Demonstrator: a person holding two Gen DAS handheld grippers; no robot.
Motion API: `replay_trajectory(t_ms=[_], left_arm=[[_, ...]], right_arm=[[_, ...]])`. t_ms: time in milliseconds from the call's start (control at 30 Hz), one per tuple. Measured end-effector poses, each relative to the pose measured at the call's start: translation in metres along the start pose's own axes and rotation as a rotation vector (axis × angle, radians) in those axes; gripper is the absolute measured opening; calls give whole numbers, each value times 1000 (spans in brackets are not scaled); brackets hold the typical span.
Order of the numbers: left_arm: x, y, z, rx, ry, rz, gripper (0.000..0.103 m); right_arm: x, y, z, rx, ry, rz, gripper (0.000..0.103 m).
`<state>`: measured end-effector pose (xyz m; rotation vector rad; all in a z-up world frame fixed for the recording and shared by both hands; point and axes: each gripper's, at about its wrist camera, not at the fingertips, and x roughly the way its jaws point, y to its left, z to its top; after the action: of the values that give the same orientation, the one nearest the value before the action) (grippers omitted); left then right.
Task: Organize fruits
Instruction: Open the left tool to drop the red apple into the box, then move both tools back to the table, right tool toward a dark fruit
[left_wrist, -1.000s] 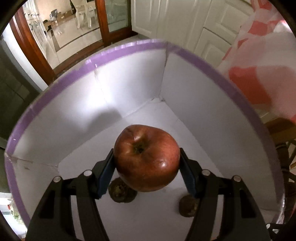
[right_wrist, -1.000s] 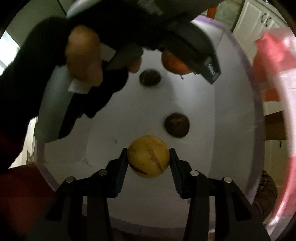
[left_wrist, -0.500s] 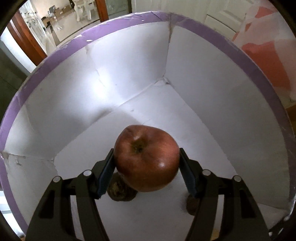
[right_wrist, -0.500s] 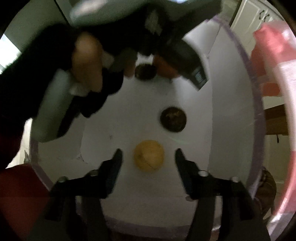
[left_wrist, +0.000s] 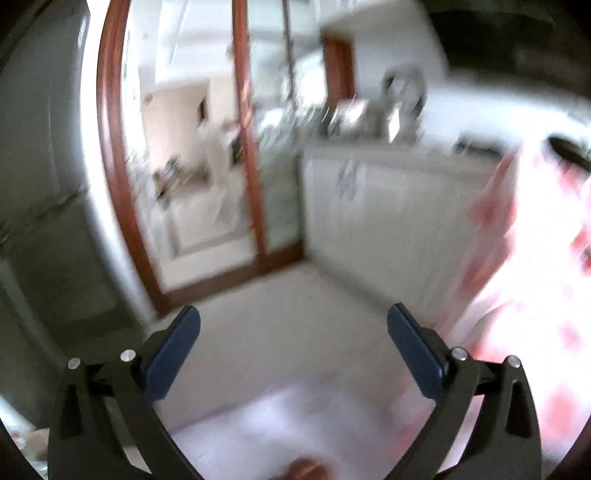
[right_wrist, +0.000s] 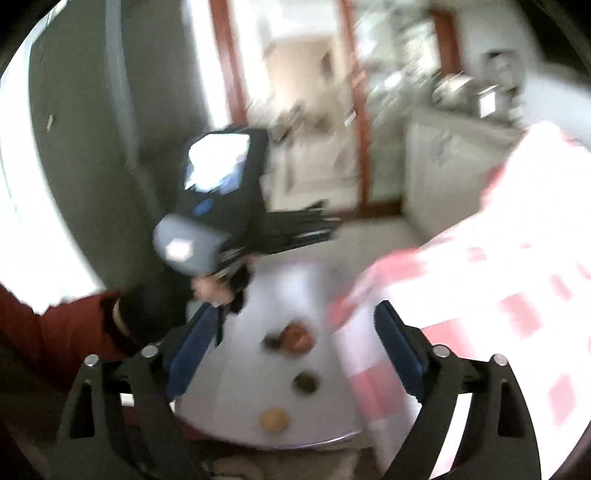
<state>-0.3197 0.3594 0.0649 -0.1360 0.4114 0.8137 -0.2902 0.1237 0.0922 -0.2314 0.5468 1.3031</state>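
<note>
Blurred kitchen with wood-framed glass doors (left_wrist: 192, 177) behind. Left gripper (left_wrist: 293, 341) spread wide, nothing between — jaws just opened. Right gripper (right_wrist: 291, 343) likewise just opened, empty. Down in white box (right_wrist: 332, 295): red apple (right_wrist: 297, 336), yellow fruit (right_wrist: 273, 420), two dark fruits — all apart from both grippers

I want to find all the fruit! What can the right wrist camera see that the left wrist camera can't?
Only the right wrist view shows the yellow fruit, two dark brown fruits, the person's left hand holding the left gripper, and a red sleeve. Only the left wrist view shows the left gripper's open, empty jaws head-on. Both show the red apple, the white box, the pink checked cloth and the wooden doorframe.
</note>
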Motion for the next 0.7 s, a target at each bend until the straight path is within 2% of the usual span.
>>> replay_trajectory(t_ms=[100,167,200,300,333,433,467,533,633,700], left_arm=[[-29,-59,43,44,-76,-188,101],[-41,-108,54,95,-87,-272,101],[-46,-138,55,128,-78,-317,101],[-52,-244,54,219,24,-529,101],[-52,-268,46,234,52,-560,101],[-38,-354,19,293,156,-604,101],[-35,-372,12,296,183,-615,101],[-17,-411,-1,290,255,-665,101],[7,-452,-10,253,283,-682,101],[17,-462,-4,206,302,-701,101]], right_arm=[[-56,-58,-5,85,-108,-171,87],[-92,-93,-21,171,-161,-296,87],[-105,-110,-31,205,-176,-346,87],[-145,-153,-48,280,-207,-533,87],[-159,-173,-56,312,-209,-592,87],[-182,-212,-67,412,-192,-694,87],[-190,-228,-74,449,-185,-718,87],[-206,-272,-93,530,-161,-739,87],[-212,-322,-108,606,-112,-780,87],[-212,-341,-113,662,-108,-754,87]])
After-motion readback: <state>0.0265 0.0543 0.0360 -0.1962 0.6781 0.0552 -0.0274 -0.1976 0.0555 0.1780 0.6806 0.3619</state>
